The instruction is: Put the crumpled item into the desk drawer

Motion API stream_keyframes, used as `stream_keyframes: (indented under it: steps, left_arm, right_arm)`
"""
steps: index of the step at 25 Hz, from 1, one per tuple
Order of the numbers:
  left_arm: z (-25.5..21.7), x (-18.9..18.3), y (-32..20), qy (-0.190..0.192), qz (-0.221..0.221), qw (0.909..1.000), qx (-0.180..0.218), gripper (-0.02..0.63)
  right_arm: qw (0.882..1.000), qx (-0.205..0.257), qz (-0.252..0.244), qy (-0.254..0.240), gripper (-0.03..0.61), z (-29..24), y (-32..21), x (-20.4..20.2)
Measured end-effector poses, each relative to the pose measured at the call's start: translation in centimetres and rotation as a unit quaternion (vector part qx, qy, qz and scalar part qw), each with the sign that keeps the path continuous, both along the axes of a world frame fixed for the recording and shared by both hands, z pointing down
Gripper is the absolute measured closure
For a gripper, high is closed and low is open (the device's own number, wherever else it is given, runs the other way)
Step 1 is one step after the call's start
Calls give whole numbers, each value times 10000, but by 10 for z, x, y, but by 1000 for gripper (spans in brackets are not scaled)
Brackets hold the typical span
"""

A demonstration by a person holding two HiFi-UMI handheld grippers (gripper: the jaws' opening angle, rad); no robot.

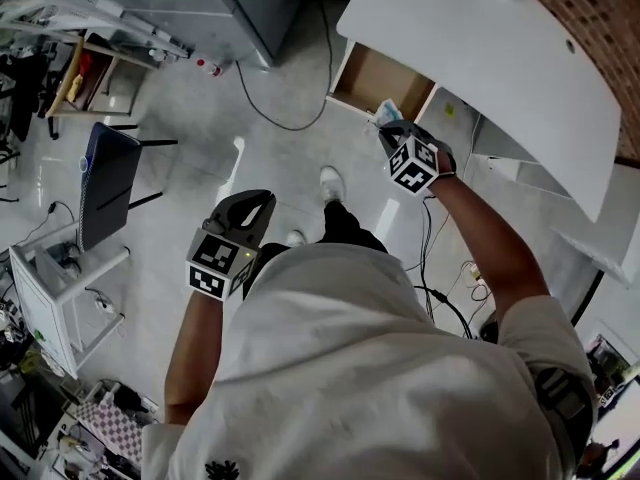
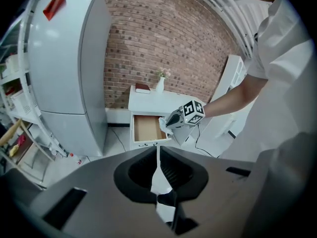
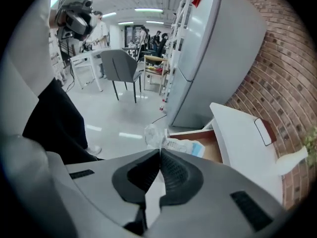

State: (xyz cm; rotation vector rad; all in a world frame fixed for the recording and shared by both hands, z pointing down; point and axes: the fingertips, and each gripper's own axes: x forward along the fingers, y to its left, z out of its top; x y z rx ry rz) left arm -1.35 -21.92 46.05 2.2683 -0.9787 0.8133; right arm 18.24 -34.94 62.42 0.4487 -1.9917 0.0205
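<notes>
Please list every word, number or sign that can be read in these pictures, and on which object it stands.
Nothing can be read.
The crumpled item: print too blurred to read.
The marker cubes: black-and-white patterns only, no letters.
The red label on the refrigerator: too small to read.

The head camera looked steeply down over the person's shoulders at the floor, with the desk (image 1: 500,58) and its open drawer (image 1: 375,78) at upper right. The camera on the left gripper (image 1: 252,206) sat well back, facing the brick wall (image 2: 163,38). The one on the right gripper (image 1: 388,130) sat just beside the drawer, close behind the crumpled item (image 3: 154,134), facing out across the room. All three views shared the desk and drawer.
</notes>
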Motion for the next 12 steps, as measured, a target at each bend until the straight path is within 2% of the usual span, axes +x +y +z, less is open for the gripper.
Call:
stream_keyframes:
  steps: [8, 12]
  left_arm:
    - [4, -3, -22, -22, -302, 9993, -240, 577]
    - [21, -17, -31, -88, -532, 9973, -492, 577]
  right_arm:
    - [9985, 24, -363, 420, 549, 62, -79, -9]
    - [9969, -47, -501, 605, 549, 105, -112, -18]
